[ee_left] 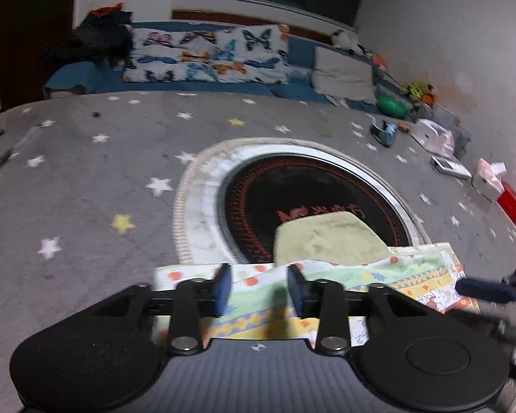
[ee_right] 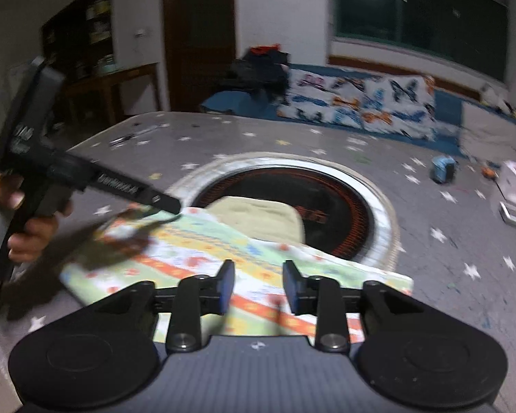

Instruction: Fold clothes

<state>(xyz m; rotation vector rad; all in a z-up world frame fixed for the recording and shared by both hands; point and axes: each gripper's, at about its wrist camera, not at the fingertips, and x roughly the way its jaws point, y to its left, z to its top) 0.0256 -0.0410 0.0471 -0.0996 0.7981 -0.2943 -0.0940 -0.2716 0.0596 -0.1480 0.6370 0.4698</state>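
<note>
Clothes: a patterned garment (ee_right: 203, 251) lies flat, looking already folded, on the star-printed worktop (ee_left: 86, 179) beneath the open, empty left hand-held gripper (ee_left: 259, 289) and right hand-held gripper (ee_right: 258, 285). Behind it, touching, a folded yellow-green cloth (ee_left: 326, 239) overlaps a round black hob (ee_left: 313, 186). Little seems left.

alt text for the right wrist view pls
The open right gripper hovers over a colourful patterned cloth on a star-print table cover, a plain yellow cloth just beyond; the left gripper reaches in at the cloth's far corner.
</note>
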